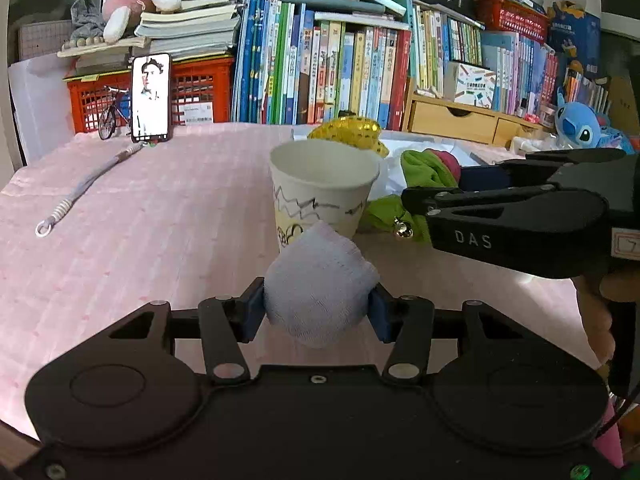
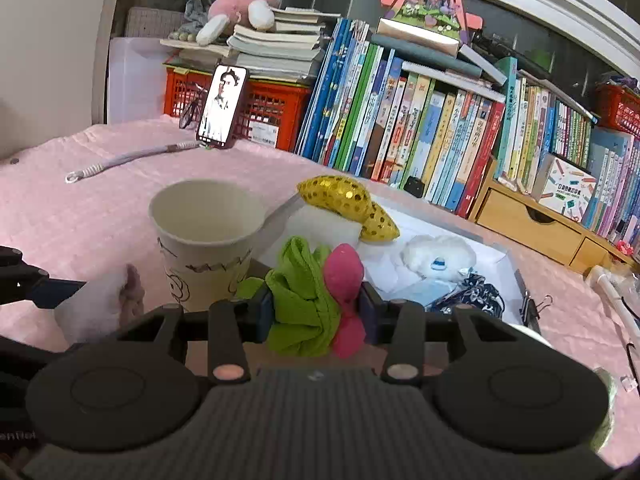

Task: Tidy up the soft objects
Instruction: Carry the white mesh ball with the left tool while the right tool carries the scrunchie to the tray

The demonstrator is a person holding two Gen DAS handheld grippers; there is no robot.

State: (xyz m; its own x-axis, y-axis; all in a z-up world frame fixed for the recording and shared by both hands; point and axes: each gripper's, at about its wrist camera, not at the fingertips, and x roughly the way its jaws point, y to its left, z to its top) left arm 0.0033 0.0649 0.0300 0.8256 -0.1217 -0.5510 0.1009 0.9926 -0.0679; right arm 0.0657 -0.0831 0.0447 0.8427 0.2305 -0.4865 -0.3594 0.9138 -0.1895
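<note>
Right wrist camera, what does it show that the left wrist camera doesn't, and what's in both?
Only the right wrist view shows the fluffy white plush and the dark blue patterned cloth lying in the shallow white tray, and the black binder clip beside it.

Only the left wrist view shows the blue Stitch plush toy and the small gold bell.

Both show the doodled white paper cup, the gold sequined cushion, the left gripper shut on a pale rolled sock, and the right gripper shut on a green and pink fabric toy.
</note>
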